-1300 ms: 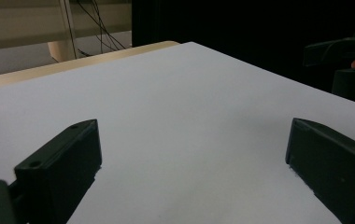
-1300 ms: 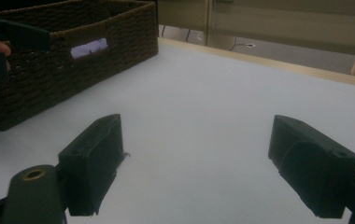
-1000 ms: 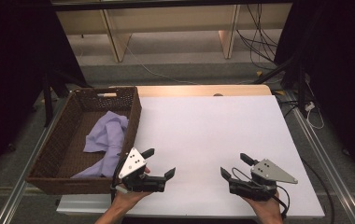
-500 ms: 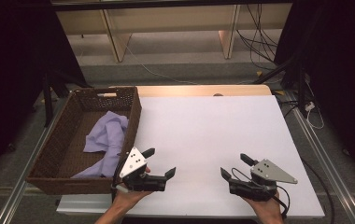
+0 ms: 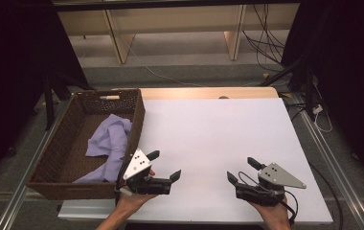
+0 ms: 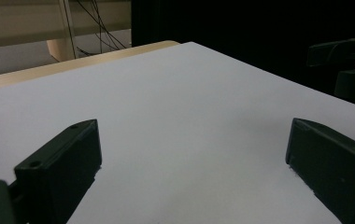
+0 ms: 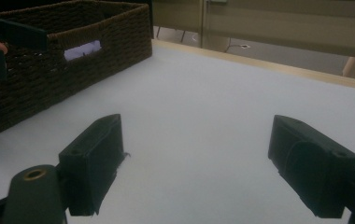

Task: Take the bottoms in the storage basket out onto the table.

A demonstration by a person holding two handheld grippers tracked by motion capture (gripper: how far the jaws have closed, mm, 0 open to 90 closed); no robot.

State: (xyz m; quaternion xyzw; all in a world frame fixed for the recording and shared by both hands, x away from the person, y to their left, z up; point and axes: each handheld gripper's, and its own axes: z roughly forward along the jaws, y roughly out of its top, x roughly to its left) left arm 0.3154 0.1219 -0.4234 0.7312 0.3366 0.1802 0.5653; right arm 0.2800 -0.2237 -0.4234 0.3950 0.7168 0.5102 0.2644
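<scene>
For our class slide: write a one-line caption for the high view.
Two open grippers, left and right, above a white table beside a basket holding cloth.

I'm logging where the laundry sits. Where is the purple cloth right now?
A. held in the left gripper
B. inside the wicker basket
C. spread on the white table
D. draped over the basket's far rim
B: the purple cloth lies crumpled inside the wicker basket, with both grippers open and empty.

Beyond my white tabletop (image 5: 218,129) I see a grey floor (image 5: 180,72), light wooden furniture legs (image 5: 115,36), black cables (image 5: 261,38), and dark curtains (image 5: 12,57) on both sides.
</scene>
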